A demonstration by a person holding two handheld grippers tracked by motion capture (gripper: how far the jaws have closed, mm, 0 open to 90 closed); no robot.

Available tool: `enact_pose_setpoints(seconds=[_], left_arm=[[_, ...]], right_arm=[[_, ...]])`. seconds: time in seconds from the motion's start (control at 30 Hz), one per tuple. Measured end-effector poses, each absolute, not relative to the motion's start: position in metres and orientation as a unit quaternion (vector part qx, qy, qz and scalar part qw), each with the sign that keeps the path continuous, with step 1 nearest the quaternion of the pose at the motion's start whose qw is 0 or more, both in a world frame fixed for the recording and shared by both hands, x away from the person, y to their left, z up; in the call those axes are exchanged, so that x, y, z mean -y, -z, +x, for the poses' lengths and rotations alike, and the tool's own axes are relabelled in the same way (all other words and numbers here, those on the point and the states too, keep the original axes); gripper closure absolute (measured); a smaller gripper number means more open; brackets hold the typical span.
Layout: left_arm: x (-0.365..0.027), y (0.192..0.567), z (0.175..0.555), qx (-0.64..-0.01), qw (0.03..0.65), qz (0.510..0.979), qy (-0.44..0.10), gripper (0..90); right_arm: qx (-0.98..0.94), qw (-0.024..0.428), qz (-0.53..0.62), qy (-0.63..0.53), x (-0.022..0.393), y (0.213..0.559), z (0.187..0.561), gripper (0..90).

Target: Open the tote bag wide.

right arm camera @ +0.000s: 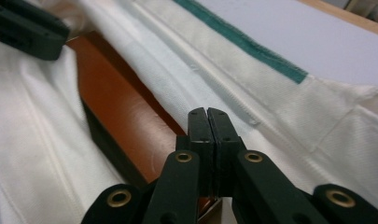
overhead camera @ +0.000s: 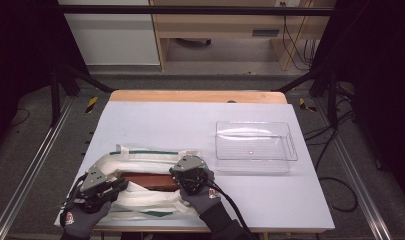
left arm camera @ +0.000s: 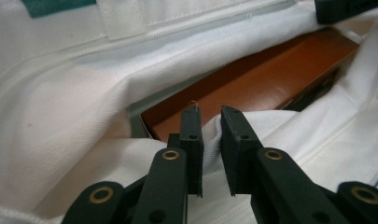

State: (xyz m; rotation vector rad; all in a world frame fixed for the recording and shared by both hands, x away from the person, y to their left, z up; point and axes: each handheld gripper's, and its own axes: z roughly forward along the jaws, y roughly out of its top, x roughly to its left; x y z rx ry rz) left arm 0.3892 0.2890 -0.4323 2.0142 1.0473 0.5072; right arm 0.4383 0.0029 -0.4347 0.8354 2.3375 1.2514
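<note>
A white cloth bag [overhead camera: 145, 159] with green trim lies flat near the table's front left, its mouth gaping. Inside it is a flat reddish-brown box [overhead camera: 149, 180], seen close up in the left gripper view [left arm camera: 270, 79] and the right gripper view [right arm camera: 116, 107]. My left gripper [overhead camera: 123, 185] sits at the box's left end, shut on a fold of the bag's near edge [left arm camera: 213, 128]. My right gripper [overhead camera: 178, 173] is at the box's right end, its jaws pressed together over the box's edge [right arm camera: 207, 114], with nothing visible between them.
A clear plastic bin [overhead camera: 255, 145] stands to the right of the bag with nothing in it. The pale table top [overhead camera: 190, 117] stretches behind the bag, with a wooden strip along its far edge. Dark frame rails run along both sides.
</note>
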Motion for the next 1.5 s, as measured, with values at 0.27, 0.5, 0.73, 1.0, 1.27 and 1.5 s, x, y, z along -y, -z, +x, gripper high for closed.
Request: enact_pose_setpoints(seconds=[0.27,0.5,0.73,1.0,1.27,1.5], left_arm=[[-0.294,0.435,0.376,-0.408,0.389,0.804,-0.19,82.6],[-0.292,0.44,0.376,-0.406,0.383,0.808,-0.189,81.5],[-0.299,0.431,0.379,-0.413,0.445,0.772,-0.191,63.5],[-0.306,0.422,0.406,-0.43,0.426,0.763,-0.226,56.5],[-0.303,0.43,0.421,-0.435,0.391,0.778,-0.228,68.1],[-0.302,0.427,0.43,-0.449,0.366,0.785,-0.218,87.3]], right_arm=[[-0.804,0.221,0.345,-0.431,-0.002,0.439,0.456,89.4],[-0.805,0.203,0.372,-0.416,-0.003,0.448,0.468,85.3],[-0.793,0.192,0.333,-0.472,0.008,0.43,0.446,60.2],[-0.825,0.128,0.295,-0.464,0.011,0.433,0.414,66.3],[-0.832,0.082,0.295,-0.462,0.008,0.456,0.402,71.1],[-0.838,0.078,0.294,-0.453,0.005,0.464,0.397,74.0]])
